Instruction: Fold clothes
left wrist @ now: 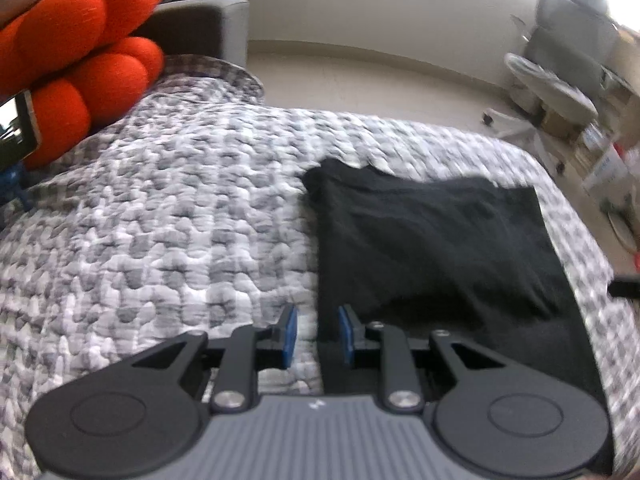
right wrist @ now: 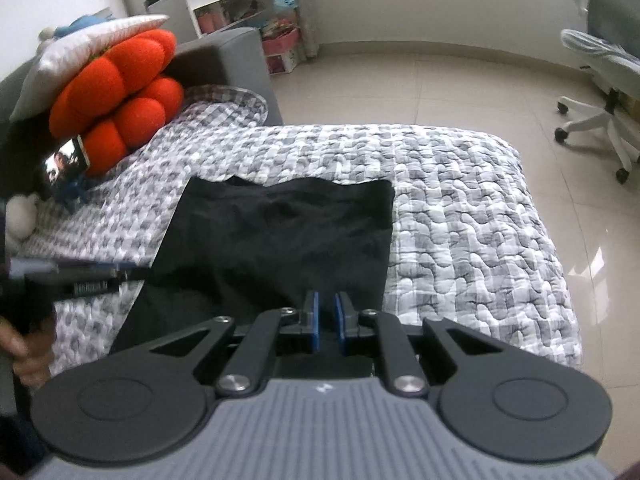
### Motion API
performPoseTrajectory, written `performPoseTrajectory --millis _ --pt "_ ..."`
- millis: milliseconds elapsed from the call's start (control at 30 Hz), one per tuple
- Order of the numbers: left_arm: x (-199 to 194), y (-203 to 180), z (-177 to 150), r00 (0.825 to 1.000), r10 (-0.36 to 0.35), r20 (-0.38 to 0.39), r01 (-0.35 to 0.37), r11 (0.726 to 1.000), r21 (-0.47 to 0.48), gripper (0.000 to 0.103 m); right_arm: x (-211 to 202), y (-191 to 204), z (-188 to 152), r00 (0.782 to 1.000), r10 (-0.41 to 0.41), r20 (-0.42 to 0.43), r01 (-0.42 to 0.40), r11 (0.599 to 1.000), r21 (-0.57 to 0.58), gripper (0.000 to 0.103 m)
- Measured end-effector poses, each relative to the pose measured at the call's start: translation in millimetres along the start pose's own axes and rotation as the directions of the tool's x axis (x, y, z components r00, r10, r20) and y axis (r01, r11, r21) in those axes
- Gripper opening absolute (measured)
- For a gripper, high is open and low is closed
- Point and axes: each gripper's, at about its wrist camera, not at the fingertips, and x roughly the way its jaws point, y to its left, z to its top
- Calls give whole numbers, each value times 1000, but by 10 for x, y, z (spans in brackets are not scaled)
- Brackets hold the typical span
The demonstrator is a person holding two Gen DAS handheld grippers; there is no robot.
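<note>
A black garment point(right wrist: 280, 232) lies folded flat on the grey-and-white quilted bed point(right wrist: 460, 208), its far part doubled over the near part. My right gripper point(right wrist: 328, 316) hovers over the garment's near edge with its blue pads a narrow gap apart and nothing visibly pinched. In the left wrist view the same garment point(left wrist: 432, 240) lies to the right. My left gripper point(left wrist: 316, 332) stands over its left edge, pads apart, nothing between them. The left gripper point(right wrist: 80, 276) also shows blurred at the left, held by a hand point(right wrist: 24, 344).
An orange puffy cushion point(right wrist: 120, 92) and a white pillow point(right wrist: 76, 56) lean at the bed's head. A phone point(right wrist: 66, 160) stands beside them. An office chair point(right wrist: 600, 80) stands on the tiled floor point(right wrist: 420, 92), and shelves point(right wrist: 240, 4) line the far wall.
</note>
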Motion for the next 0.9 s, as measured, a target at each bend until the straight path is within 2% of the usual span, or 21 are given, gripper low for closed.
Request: performPoseTrajectory --millis 133,233,367,500,600,633,667,700,733,767,900 --pt "-158 34 -8 999 -18 41 17 1000 8 23 -74 65 -94 1000 27 3 -26 998 -52 15" --pt "-157 52 -38 999 -40 16 40 999 5 23 -157 186 -170 998 59 7 -58 990 -129 15" --pt "-179 23 -40 995 -97 -5 97 995 6 23 -217 385 -302 991 130 -11 -128 953 -275 15" --pt "-219 -41 -72 993 -121 4 120 992 39 24 -172 581 -451 982 176 -65 -187 887 -422 15" --pt "-161 -65 -97 991 -127 -31 128 991 35 24 -137 740 -584 972 208 -109 -234 834 -499 15" --pt "-146 -76 -104 991 -131 -40 132 991 35 24 -130 815 -641 968 217 -127 -251 805 -537 16" --pt "-143 -87 -113 990 -135 -45 136 990 37 24 -130 881 -694 964 226 -140 -265 778 -570 18" --pt "-132 -100 -117 989 -137 -49 139 990 40 24 -130 938 -747 960 235 -151 -278 750 -600 26" --pt "-119 -113 -121 989 -137 -54 139 989 42 24 -130 1002 -801 956 244 -163 -291 720 -630 39" --pt "-104 -118 -125 989 -136 -59 138 989 42 24 -133 1038 -850 953 251 -172 -301 697 -650 42" --pt "-76 -100 -127 989 -128 -71 130 991 35 24 -158 1170 -1030 941 263 -214 -334 606 -722 42"
